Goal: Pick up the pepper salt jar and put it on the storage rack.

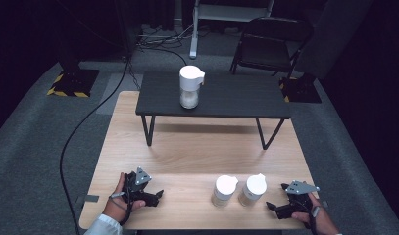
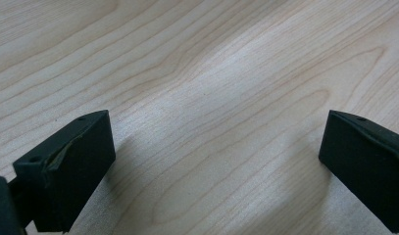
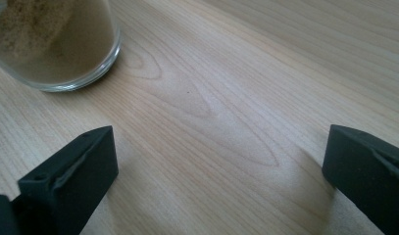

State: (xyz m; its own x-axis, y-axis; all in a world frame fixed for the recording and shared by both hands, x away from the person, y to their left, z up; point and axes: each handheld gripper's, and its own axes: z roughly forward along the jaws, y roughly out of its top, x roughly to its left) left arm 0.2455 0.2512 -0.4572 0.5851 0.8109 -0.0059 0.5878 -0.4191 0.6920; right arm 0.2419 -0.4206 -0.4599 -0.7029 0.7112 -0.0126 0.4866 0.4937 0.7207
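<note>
now; pale wooden table (image 1: 197,156) | grey carpet (image 1: 35,127); dark room

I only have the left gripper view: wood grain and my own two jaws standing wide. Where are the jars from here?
Observer: In the high view, two white-lidded jars stand near the table's front edge, the left jar and the right jar, both to the right of your left gripper.
Operator: Is the other gripper on one of them?
Observer: No. The right gripper rests on the wooden table just right of those jars, jaws wide apart with nothing between them.
Operator: Anything else out there?
Observer: A third jar stands on the dark raised shelf at the far side.
</note>
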